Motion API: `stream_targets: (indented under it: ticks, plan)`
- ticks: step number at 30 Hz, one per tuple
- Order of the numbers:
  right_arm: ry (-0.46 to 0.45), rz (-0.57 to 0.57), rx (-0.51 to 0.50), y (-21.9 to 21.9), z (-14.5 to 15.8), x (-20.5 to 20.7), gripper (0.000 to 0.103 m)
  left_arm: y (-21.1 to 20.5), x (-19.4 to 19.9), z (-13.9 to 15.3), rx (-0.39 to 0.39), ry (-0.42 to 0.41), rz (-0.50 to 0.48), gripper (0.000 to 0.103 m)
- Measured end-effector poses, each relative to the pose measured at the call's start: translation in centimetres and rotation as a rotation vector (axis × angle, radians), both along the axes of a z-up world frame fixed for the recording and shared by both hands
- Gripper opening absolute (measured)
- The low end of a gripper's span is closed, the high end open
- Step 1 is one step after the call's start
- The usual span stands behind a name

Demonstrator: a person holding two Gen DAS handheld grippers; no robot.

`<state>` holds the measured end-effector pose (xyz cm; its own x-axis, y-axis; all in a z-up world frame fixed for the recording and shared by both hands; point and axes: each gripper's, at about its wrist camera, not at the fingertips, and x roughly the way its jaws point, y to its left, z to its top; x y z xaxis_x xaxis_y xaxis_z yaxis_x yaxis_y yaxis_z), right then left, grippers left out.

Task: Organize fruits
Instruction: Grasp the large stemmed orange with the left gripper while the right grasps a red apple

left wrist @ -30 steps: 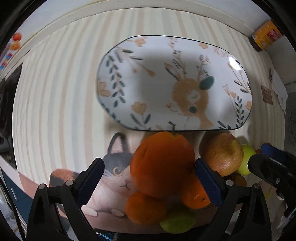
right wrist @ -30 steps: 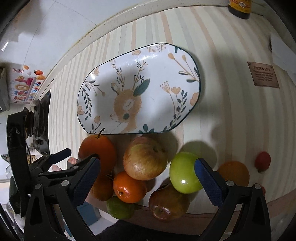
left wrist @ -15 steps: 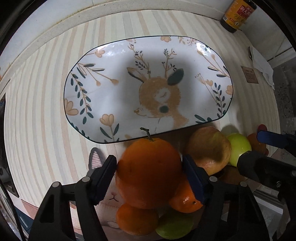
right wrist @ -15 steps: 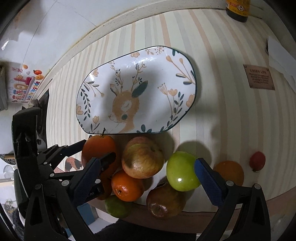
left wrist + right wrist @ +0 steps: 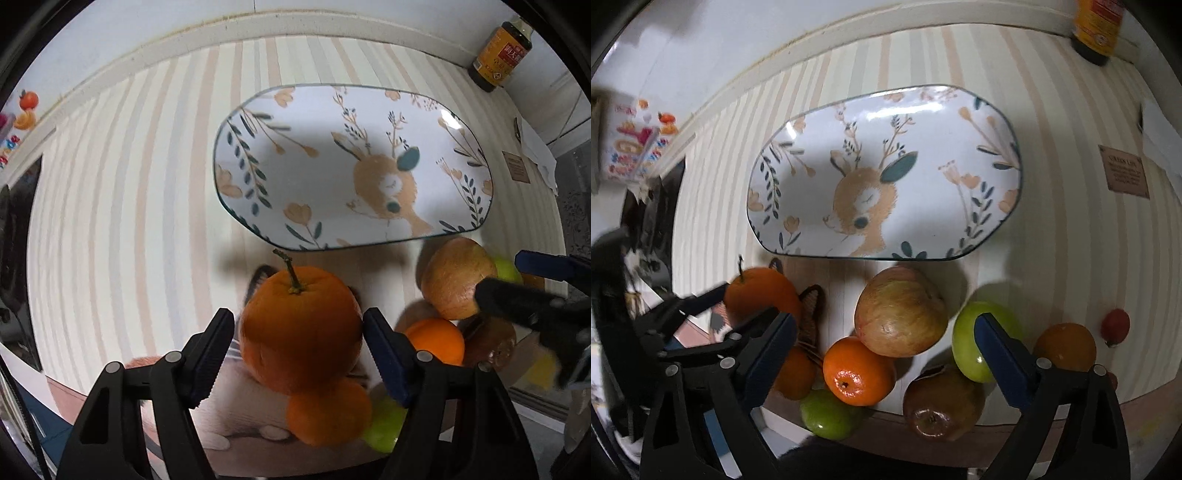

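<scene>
My left gripper (image 5: 299, 347) is shut on a large stemmed orange (image 5: 301, 328) and holds it above the fruit pile, short of the deer-print oval plate (image 5: 332, 122). The same orange (image 5: 757, 291) and left gripper (image 5: 713, 314) show at the left of the right wrist view. My right gripper (image 5: 886, 347) is open and empty above a red-yellow apple (image 5: 901, 312), a small orange (image 5: 858, 373), a green apple (image 5: 971, 345) and a brown pear (image 5: 942, 402). The plate (image 5: 923, 110) holds no fruit.
A sauce bottle (image 5: 500, 51) stands at the back right by the wall. A small red fruit (image 5: 1115, 326) and another orange (image 5: 1063, 347) lie at the right. A brown label (image 5: 1123, 171) is on the striped cloth. A cat-print mat (image 5: 236, 410) lies under the pile.
My left gripper closed on the large orange, lifted it off the pile and has shifted left. My right gripper moved closer over the fruit and stays open.
</scene>
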<state>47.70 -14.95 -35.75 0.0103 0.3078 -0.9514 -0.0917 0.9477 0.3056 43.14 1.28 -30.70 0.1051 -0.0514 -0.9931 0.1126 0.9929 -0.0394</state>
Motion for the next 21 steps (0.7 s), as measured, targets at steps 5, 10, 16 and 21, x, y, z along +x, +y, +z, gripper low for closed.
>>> stream_targets:
  ticks: [5, 10, 16, 21]
  plan:
    - [0.017, 0.088, -0.085, 1.6, -1.0, 0.1, 0.091, 0.3, 0.3, -0.6, -0.021, 0.023, -0.008, 0.073]
    - [0.009, 0.134, -0.148, 2.2, -2.0, 0.0, 0.085, 0.3, 0.9, -1.2, -0.042, 0.027, -0.012, 0.075]
    - [0.017, 0.185, -0.188, 2.9, -2.2, 0.1, 0.083, 0.7, 1.6, -1.9, -0.098, 0.060, 0.013, 0.075]
    - [0.005, 0.269, -0.245, 4.6, -2.8, -1.0, 0.072, 2.0, 1.0, -1.5, -0.131, 0.055, 0.078, 0.074]
